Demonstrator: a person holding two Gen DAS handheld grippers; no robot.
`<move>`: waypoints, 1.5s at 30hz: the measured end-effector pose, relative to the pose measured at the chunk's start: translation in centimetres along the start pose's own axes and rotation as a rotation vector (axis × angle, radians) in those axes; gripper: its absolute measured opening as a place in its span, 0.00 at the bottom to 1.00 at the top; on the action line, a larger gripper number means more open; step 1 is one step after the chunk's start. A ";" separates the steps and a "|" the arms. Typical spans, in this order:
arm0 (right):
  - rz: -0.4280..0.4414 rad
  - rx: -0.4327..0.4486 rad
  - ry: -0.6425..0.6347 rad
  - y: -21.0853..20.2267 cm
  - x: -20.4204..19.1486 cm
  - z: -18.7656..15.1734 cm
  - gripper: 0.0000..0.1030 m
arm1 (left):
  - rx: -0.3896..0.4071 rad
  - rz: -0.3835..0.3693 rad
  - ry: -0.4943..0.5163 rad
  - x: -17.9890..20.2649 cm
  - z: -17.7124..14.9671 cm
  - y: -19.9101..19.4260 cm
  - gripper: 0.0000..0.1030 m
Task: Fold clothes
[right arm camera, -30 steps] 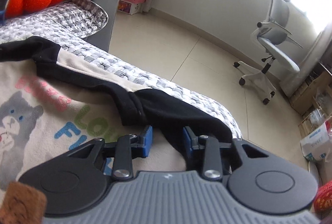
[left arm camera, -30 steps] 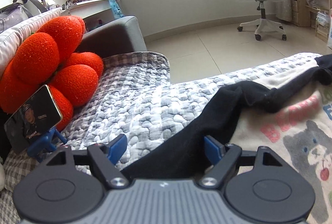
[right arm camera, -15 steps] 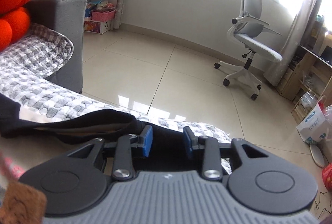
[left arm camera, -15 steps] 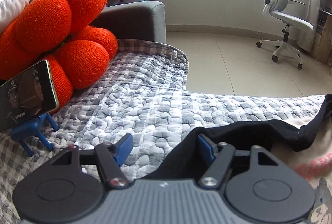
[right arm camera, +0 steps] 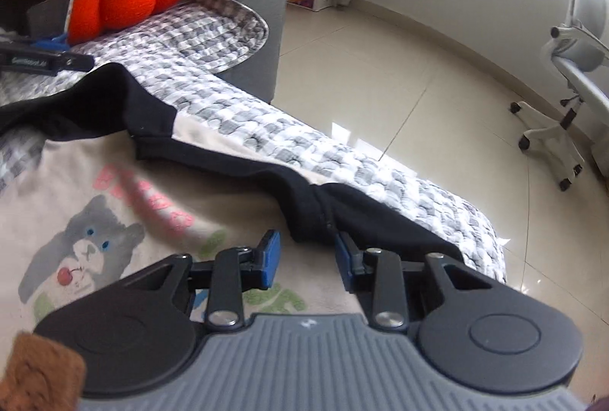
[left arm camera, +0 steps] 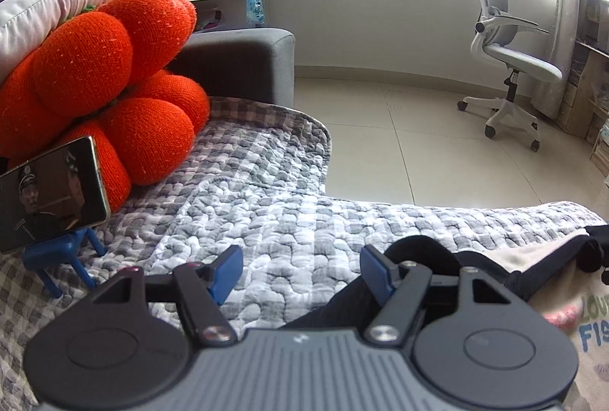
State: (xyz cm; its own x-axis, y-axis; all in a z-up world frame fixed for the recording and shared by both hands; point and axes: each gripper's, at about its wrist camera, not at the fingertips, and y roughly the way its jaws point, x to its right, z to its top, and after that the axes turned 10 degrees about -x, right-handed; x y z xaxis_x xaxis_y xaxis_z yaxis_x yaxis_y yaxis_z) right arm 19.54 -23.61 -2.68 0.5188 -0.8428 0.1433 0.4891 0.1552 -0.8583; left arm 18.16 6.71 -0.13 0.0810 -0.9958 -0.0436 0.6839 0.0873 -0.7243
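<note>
A cream shirt with a grey cat print and black sleeves lies flat on the quilted sofa cover. My right gripper hovers open over the shirt's far right corner. The folded end of the right black sleeve sits just past its fingertips and runs under the right finger. My left gripper is open over bare quilt. The left black sleeve lies beside and under its right finger, with nothing between the fingers. The cream body shows at the right edge.
An orange pumpkin cushion leans against the sofa back, with a phone on a blue stand in front of it. The grey sofa arm stands behind. Tiled floor and a white office chair lie beyond the sofa edge.
The left gripper narrowed a little and slid left, so the black sleeve no longer lies between its fingers. The right view tipped up toward the floor, then back down onto the shirt.
</note>
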 end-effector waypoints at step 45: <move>0.089 0.103 0.042 4.7 -9.4 8.9 0.36 | -0.103 -0.122 -0.169 -2.7 -1.2 2.7 0.75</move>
State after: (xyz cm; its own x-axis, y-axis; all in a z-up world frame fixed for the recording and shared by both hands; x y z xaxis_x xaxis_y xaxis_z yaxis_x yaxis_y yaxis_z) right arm 23.19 -10.41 -3.71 0.5350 -0.8436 0.0461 0.5125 0.2807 -0.8115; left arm 18.91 9.57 -2.79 0.1283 -0.9791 0.1580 0.6192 -0.0453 -0.7839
